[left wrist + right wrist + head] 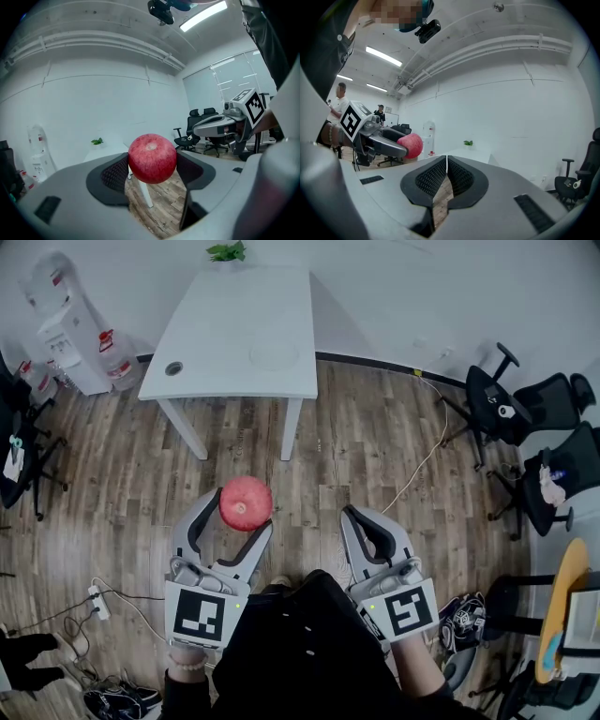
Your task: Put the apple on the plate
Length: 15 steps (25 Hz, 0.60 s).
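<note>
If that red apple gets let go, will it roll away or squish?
The apple looks round, so it would probably roll once set down. It shows no dent between the jaws, so it seems firm, not squishy. Its smooth skin might slip in a loose hold.

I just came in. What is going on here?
A person holds a claw in each hand. The left claw is shut on a red apple, held in the air over the wooden floor. The right claw is shut and empty. The white table with the plate stands ahead; the apple is not on it yet.
</note>
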### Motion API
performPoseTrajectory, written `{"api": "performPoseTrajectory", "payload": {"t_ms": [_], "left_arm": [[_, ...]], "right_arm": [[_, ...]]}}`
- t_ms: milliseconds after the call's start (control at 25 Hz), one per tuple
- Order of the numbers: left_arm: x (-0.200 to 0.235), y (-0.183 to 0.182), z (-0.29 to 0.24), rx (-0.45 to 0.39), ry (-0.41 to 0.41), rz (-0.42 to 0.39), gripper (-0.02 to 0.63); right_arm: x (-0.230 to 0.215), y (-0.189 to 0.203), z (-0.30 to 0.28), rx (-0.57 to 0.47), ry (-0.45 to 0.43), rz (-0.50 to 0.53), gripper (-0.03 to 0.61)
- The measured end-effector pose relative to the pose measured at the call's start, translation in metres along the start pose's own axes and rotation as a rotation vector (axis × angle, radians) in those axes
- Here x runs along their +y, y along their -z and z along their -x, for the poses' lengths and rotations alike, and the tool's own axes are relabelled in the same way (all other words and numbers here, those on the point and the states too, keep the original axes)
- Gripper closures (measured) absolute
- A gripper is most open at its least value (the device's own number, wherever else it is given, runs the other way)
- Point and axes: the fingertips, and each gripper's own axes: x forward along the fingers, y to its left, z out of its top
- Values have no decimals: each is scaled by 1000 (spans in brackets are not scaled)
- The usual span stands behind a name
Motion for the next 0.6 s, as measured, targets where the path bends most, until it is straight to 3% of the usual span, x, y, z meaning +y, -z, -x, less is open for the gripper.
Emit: {"api": "performPoseTrajectory", "payload": {"t_ms": [600], "left_arm": [[13, 5, 3, -3, -16, 1, 282]], "right_arm": [[7, 3, -8, 12, -9, 5, 535]]}}
